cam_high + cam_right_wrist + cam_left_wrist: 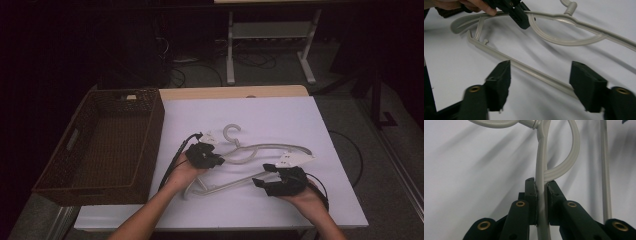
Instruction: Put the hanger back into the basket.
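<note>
A: Smooth white tabletop (pixel 280 115); a dark woven wicker basket (pixel 107 145) sits at its left edge.

B: The left gripper (pixel 216 161) pinches the grey plastic hanger's (pixel 272 147) curved upper arm, mid-table. The right gripper (pixel 262 179) gapes wide, the straight bottom bar lying unclamped between its padded jaws.

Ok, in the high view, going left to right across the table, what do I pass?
Wicker basket → left gripper, jaws shut on the hanger → right gripper, jaws open beside the hanger's lower bar.
</note>
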`<state>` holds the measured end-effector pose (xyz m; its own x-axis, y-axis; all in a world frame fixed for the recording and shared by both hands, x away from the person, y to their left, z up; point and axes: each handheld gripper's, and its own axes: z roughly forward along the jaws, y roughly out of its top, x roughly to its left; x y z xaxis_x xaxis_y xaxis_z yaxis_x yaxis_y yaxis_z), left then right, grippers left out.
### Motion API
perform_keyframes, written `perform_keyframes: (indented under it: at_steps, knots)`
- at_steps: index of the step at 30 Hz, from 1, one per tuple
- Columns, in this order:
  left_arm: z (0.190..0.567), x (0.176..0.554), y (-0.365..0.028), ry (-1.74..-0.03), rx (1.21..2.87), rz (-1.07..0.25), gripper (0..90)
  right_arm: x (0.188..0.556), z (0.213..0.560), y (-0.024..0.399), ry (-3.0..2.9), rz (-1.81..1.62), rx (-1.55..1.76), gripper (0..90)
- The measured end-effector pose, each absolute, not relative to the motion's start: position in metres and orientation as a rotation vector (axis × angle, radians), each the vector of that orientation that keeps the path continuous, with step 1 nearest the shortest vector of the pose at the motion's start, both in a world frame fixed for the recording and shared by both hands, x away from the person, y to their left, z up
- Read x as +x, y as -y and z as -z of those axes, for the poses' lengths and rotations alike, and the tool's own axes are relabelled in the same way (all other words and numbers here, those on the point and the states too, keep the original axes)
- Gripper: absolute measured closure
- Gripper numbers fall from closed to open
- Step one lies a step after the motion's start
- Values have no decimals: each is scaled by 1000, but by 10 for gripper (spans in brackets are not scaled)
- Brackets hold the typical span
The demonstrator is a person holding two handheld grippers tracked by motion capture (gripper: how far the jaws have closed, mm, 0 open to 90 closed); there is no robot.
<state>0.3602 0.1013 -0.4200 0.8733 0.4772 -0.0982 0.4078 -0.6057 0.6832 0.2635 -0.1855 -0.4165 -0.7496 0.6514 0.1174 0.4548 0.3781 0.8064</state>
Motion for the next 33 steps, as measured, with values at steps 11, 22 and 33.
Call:
perform_keyframes:
  at_steps: [11,22,33]
  knots:
    - [387,366,-112,-714,2242,-161,815,241,415,207,-2336,-1374,998,195]
    - [345,368,-119,-738,2244,-222,815,242,416,215,-2310,-1373,1024,177]
    - [306,374,-141,-760,2224,-257,815,244,417,217,-2287,-1386,1047,129]
